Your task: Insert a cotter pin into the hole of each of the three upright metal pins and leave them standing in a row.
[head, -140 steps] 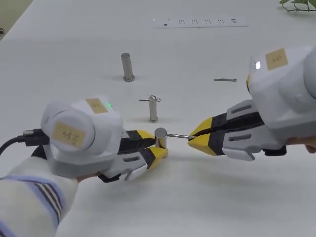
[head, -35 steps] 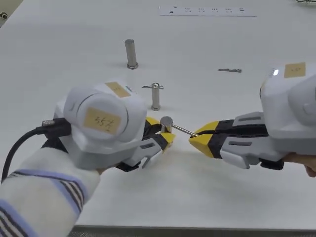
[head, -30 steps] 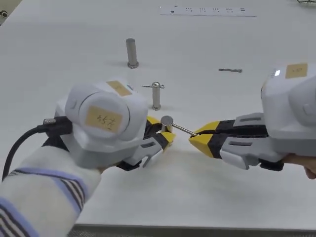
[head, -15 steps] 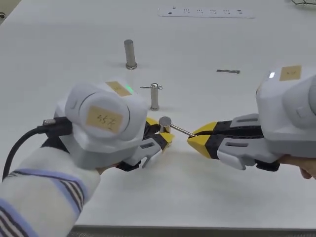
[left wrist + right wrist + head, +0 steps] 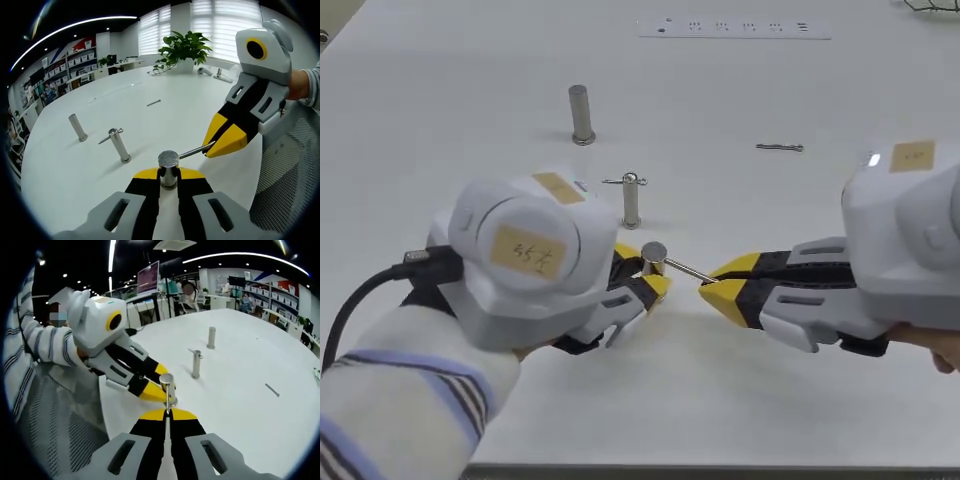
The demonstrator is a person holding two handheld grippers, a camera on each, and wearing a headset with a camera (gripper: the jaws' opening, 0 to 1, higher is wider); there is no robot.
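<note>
The left gripper (image 5: 169, 176) is clamping its yellow-tipped jaws on a short grey flat-headed steel pin (image 5: 168, 165), upright on the white workbench (image 5: 650, 400). The right gripper (image 5: 720, 284) is pinching a thin silver cotter pin (image 5: 686, 268), whose tip is meeting that pin just under its head. Just behind, a second steel pin (image 5: 631, 205) is carrying an inserted cotter pin (image 5: 614, 181). A bare third steel pin (image 5: 580, 114) is standing farther back, and a loose cotter pin (image 5: 779, 148) is lying well apart.
</note>
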